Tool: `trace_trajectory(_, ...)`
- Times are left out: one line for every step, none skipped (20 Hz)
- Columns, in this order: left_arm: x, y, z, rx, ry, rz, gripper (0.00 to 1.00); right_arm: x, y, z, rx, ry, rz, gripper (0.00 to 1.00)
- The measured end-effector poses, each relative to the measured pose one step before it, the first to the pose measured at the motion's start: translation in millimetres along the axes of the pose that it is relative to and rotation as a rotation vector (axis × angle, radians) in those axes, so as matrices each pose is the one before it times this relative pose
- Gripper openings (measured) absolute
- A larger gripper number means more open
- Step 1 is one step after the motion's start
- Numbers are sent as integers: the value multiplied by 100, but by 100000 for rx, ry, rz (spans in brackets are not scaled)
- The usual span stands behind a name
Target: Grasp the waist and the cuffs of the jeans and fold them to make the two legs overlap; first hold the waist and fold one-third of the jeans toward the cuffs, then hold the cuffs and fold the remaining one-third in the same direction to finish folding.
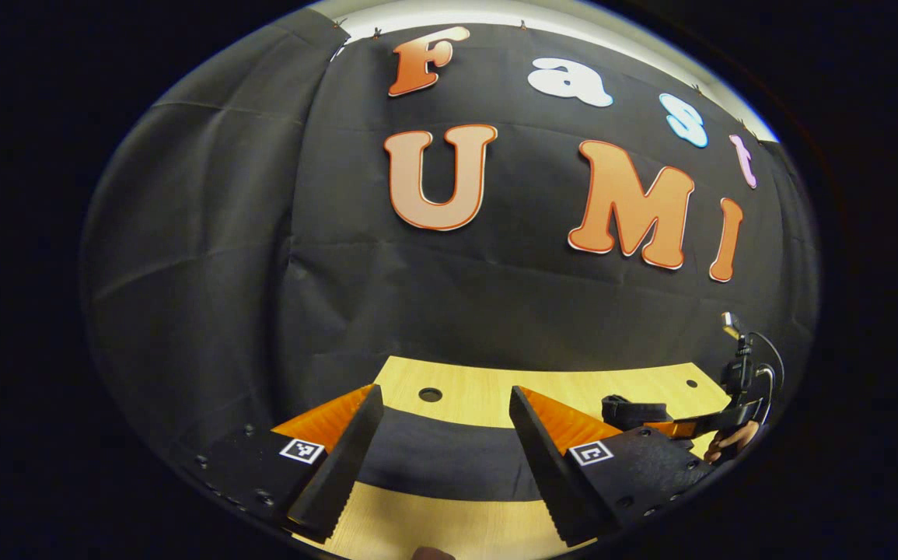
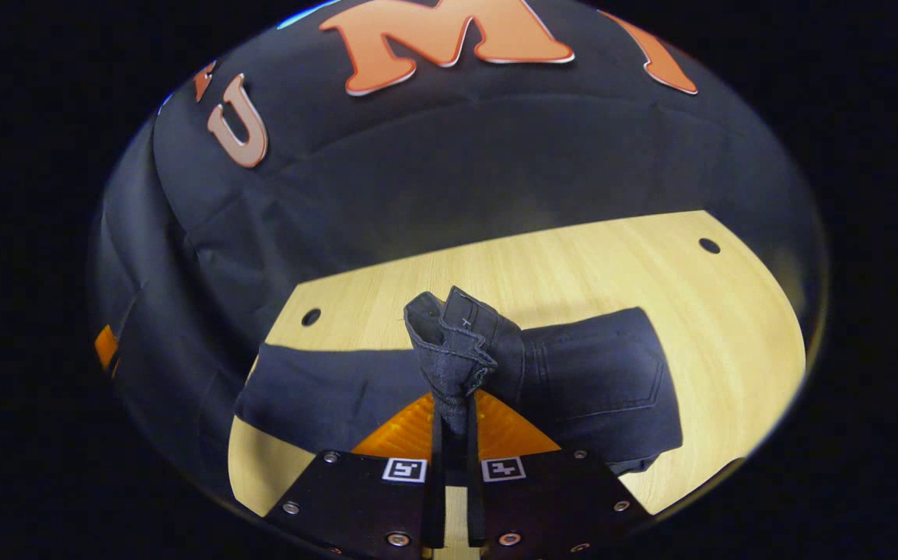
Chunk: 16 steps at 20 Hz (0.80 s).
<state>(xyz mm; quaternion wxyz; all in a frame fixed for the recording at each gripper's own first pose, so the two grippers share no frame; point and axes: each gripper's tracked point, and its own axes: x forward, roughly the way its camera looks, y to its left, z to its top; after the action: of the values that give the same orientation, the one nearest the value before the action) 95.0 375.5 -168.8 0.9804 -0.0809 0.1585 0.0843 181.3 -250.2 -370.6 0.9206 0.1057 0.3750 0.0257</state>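
Dark jeans point(image 2: 596, 381) lie across the wooden table point(image 2: 728, 327), one leg stretching left and the back pocket facing up at the right. My right gripper point(image 2: 452, 420) is shut on a bunched fold of the waist point(image 2: 456, 342), which it holds up off the table. In the left gripper view, the left gripper point(image 1: 446, 393) stands open just above the table, and a flat band of the jeans point(image 1: 449, 459) runs across between its fingers without touching them. Far right there, a hand holds the right gripper point(image 1: 674, 426) with dark cloth at its tip.
The table has round holes near its back edge point(image 1: 430, 394) point(image 2: 709, 246). The black cloth wall point(image 1: 495, 311) hangs right behind the table. Bare wood lies in front of the jeans point(image 1: 433, 521) and to their right point(image 2: 728, 373).
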Motion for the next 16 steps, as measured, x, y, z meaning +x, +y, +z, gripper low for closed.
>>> trace_trajectory(-39,534,-655,-690,1409,988,98,-469,75,-257,689,4144,200,12)
trace_trajectory(-122,711,-305,-523,1074,1064,98,517,456,-435,3136,3650,2644,7)
trace_trajectory(11,505,-286,-248,795,894,98,24,127,-1216,5426,5902,2632,19)
trace_trajectory(5,595,-460,-278,1322,959,98,-139,-190,-557,2087,1474,284,23)
trace_trajectory(35,392,-319,-202,860,704,98,456,-247,-684,872,460,523,33)
trace_trajectory(41,291,-242,-505,660,65,98,-139,60,-571,-183,161,1841,43)
trace_trajectory(89,279,-388,-699,1035,-212,98,307,290,-496,337,1028,2987,43)
trace_trajectory(206,270,-416,-1165,1320,174,98,106,542,-272,717,915,3065,61)
trace_trajectory(290,262,-567,-1728,1824,-345,98,-54,222,-116,300,250,1798,81)
trace_trajectory(672,212,-918,-3208,3539,-398,98,-15,254,81,-120,-581,1289,84)
trace_trajectory(706,367,-1144,-3242,4661,-165,98,-139,570,142,1902,-244,3187,90)
trace_trajectory(788,459,-951,-2459,4348,400,98,-220,299,580,1285,-1279,2017,93)
trace_trajectory(1054,657,-1076,-3263,5245,796,98,-366,87,778,575,-2300,1254,94)
trace_trajectory(1012,695,-1106,-4141,5555,1176,98,-611,-189,740,-42,-2648,-45,95)
trace_trajectory(1514,761,-1373,-6665,7361,1587,98,-1200,23,1090,-647,-4013,-133,96)
trace_trajectory(1709,1539,-1700,-8973,10312,3704,98,-1719,-157,1747,-1184,-6558,-1290,96)
